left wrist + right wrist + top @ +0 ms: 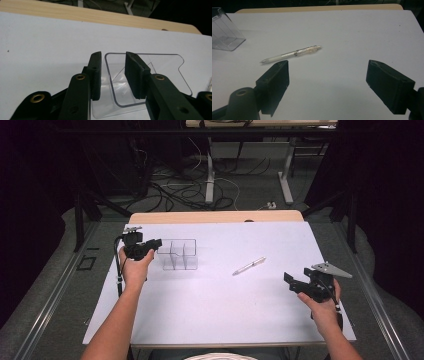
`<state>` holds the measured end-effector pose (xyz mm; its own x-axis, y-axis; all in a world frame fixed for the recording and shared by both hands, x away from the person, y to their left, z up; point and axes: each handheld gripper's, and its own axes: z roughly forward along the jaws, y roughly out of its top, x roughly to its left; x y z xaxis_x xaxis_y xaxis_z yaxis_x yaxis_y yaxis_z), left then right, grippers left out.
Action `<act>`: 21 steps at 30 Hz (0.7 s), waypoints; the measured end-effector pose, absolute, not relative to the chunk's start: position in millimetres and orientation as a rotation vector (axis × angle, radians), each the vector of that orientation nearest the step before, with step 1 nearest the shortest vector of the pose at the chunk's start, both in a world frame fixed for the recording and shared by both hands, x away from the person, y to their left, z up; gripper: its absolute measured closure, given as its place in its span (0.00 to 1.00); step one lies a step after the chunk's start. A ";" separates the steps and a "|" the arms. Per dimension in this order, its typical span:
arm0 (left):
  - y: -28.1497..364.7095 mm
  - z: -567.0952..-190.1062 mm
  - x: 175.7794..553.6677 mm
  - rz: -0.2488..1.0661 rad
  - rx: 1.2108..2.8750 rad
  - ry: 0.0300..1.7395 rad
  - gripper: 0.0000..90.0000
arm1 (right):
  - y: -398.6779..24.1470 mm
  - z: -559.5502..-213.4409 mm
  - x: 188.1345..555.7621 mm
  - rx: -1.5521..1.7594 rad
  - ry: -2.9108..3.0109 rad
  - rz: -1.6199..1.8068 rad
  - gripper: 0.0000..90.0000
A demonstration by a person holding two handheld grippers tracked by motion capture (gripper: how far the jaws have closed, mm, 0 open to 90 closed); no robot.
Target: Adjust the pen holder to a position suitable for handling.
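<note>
A clear plastic organiser [180, 255] with dividers stands on the white table sheet, left of centre. My left gripper [156, 243] is at its left end. In the left gripper view the jaws straddle the near wall of the organiser [160, 67] with a gap on both sides, so the left gripper [113, 54] is open. A white pen [249, 265] lies slantwise right of the organiser. My right gripper [291, 283] hovers near the table's right side, wide open and empty. In the right gripper view the pen [292, 53] lies ahead of the right gripper [328, 65], to its left.
The white sheet [225, 310] covers a wooden table whose far edge [215, 216] shows beyond it. Cables and table legs lie on the floor behind. The organiser's corner [224, 32] sits at the far left of the right gripper view.
</note>
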<state>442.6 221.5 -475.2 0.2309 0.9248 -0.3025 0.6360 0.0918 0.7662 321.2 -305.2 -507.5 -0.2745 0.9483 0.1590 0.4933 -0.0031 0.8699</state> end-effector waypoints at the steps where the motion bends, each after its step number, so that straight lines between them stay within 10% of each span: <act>1: 223.2 -475.4 442.1 0.426 1.635 1.476 0.75 | -305.2 -507.5 321.2 1.486 1.792 1.224 0.20; 9: 239.5 -474.8 442.6 0.469 1.612 1.461 0.96 | -304.6 -507.1 321.2 1.492 1.795 1.215 0.20; 21: 241.3 -500.8 454.3 0.382 1.679 1.514 1.00 | -302.4 -509.4 322.2 1.493 1.806 1.219 0.20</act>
